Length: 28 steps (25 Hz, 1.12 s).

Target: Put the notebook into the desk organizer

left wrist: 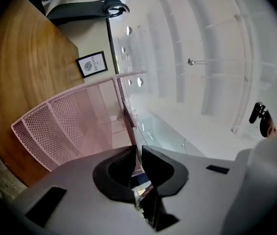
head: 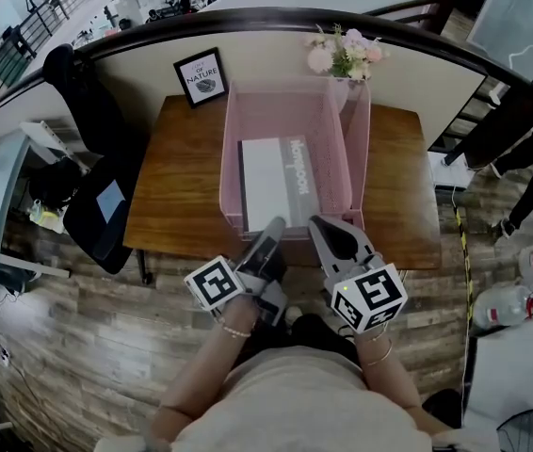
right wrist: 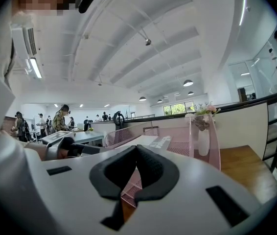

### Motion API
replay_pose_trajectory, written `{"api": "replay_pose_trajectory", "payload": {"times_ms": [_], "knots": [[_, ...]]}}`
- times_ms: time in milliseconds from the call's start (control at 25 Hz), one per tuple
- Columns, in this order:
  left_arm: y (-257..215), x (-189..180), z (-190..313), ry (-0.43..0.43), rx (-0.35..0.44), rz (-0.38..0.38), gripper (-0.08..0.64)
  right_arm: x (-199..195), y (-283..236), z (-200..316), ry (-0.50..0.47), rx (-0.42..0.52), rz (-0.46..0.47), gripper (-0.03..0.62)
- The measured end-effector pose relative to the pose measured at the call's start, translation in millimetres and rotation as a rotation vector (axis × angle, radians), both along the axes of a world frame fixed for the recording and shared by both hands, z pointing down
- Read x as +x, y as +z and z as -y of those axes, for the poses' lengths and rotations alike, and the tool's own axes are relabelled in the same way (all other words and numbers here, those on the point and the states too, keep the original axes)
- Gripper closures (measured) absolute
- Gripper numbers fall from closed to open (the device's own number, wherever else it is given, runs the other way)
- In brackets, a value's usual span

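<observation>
The notebook [head: 274,182] lies flat inside the pink mesh organizer [head: 232,149], at the centre of the head view, on the wooden desk [head: 177,186]. It looks thin, light and fairly stiff, with a smooth cover that may slip. I judge its near short edge the best place to pinch, since the walls fence off the long sides. The left claw [left wrist: 138,148] is closed to a thin slit and the right claw [right wrist: 136,148] is fully closed; neither grips anything I can see. Only the head view shows the whole notebook. The right gripper view shows the vase [right wrist: 203,138] side-on, and the left gripper view shows the mesh wall close up.
</observation>
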<state>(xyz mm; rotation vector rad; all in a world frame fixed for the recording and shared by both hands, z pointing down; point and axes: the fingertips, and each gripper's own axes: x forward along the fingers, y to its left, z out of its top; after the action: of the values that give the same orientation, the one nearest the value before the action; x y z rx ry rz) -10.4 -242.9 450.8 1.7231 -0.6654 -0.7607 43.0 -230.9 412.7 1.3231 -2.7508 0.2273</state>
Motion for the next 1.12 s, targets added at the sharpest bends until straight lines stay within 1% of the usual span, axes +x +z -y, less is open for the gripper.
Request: {"api": "replay_pose_trajectory", "payload": {"times_ms": [240, 360, 480, 600, 680, 760, 800, 880, 1000, 1040, 1120], "knots": [[0.0, 0.0, 1.7, -0.019, 0.005, -0.007, 0.507, -0.8, -2.0, 0.6, -0.004, 0.004, -0.003, 0.58], [-0.7, 0.0, 0.1, -0.029, -0.001, -0.003, 0.47, -1.3, -4.1, 2.1, -0.007, 0.008, -0.002, 0.58], [1.0, -0.3, -6.9, -0.026, -0.003, 0.033, 0.446, -2.6, -6.1, 2.8, -0.012, 0.012, -0.003, 0.58], [3.3, -2.3, -19.3, -0.016, 0.005, 0.099, 0.431, -4.3, -9.0, -1.7, -0.017, 0.021, -0.003, 0.58], [0.2, -5.0, -26.4, -0.01, 0.036, 0.153, 0.431, -5.7, -10.8, -4.7, -0.02, 0.027, -0.001, 0.58], [-10.7, -4.9, -29.7, 0.002, 0.103, 0.193, 0.431, -6.0, -12.5, -5.2, -0.022, 0.031, 0.002, 0.58], [-14.6, -4.0, -30.4, 0.009, 0.124, 0.203, 0.428, -5.7, -13.6, -5.0, -0.021, 0.033, 0.004, 0.58], [-13.3, -4.1, -31.3, 0.014, 0.118, 0.205, 0.419, -5.4, -15.5, -4.6, -0.022, 0.038, 0.007, 0.58], [0.2, -8.4, -34.4, -0.003, 0.034, 0.182, 0.409, -7.0, -16.0, -5.7, -0.028, 0.039, 0.005, 0.58], [1.2, -9.3, -35.4, -0.005, 0.027, 0.182, 0.4, -7.7, -15.9, -6.3, -0.03, 0.037, 0.005, 0.58], [-8.3, -8.0, -36.9, 0.011, 0.087, 0.203, 0.383, -9.3, -16.4, -7.3, -0.033, 0.036, 0.005, 0.58]]}}
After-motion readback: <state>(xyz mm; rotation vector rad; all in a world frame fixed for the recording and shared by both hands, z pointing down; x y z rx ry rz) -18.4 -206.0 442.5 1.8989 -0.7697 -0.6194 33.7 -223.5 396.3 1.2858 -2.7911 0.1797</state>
